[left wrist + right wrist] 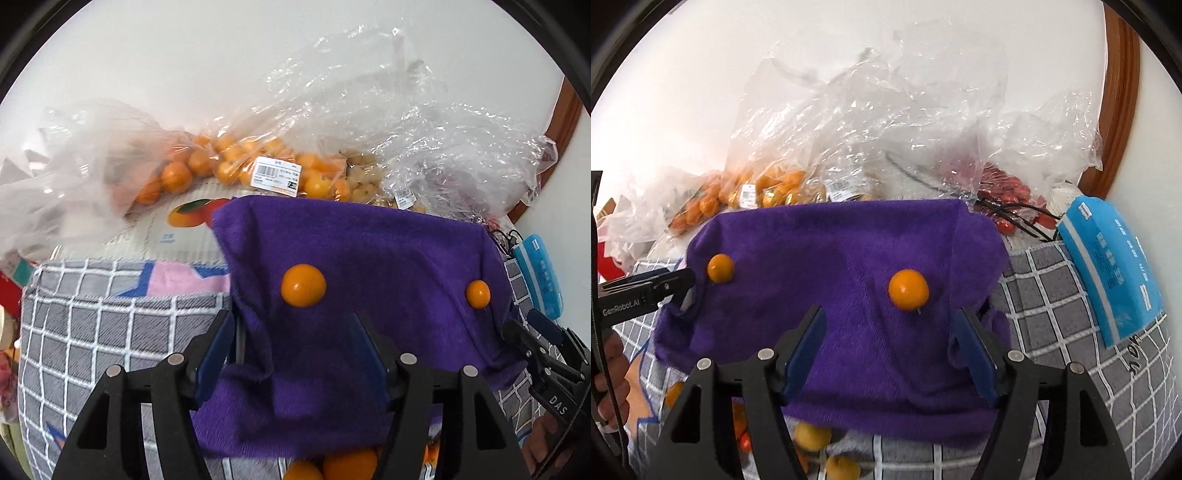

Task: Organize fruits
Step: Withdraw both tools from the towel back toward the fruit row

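Both claws are released, with nothing between their blue pads. The left gripper (291, 354) hangs over the purple cloth (362, 258), and one small orange fruit (303, 285) sits on the cloth just ahead of its fingertips. The right gripper (892, 347) hangs the same way, its own orange fruit (908, 288) lying just ahead, a little toward its right finger.

The fruits look freshly set down, each apart from the other, so the step in hand is probably to back away cleanly. Draw each claw off without letting the pads brush the round fruit, which will roll readily on soft, rumpled cloth.

Below both claws, more loose orange fruits (812, 435) lie at the cloth's near edge on a grey checked blanket (1071, 295). Beyond the cloth, clear plastic bags (369, 122) hold more oranges (177, 177), and red fruits (1004, 188) show to the right. A blue packet (1108, 273) leans at far right. The crinkled bags crowd the far side, and loose fruit near the claws could be knocked.
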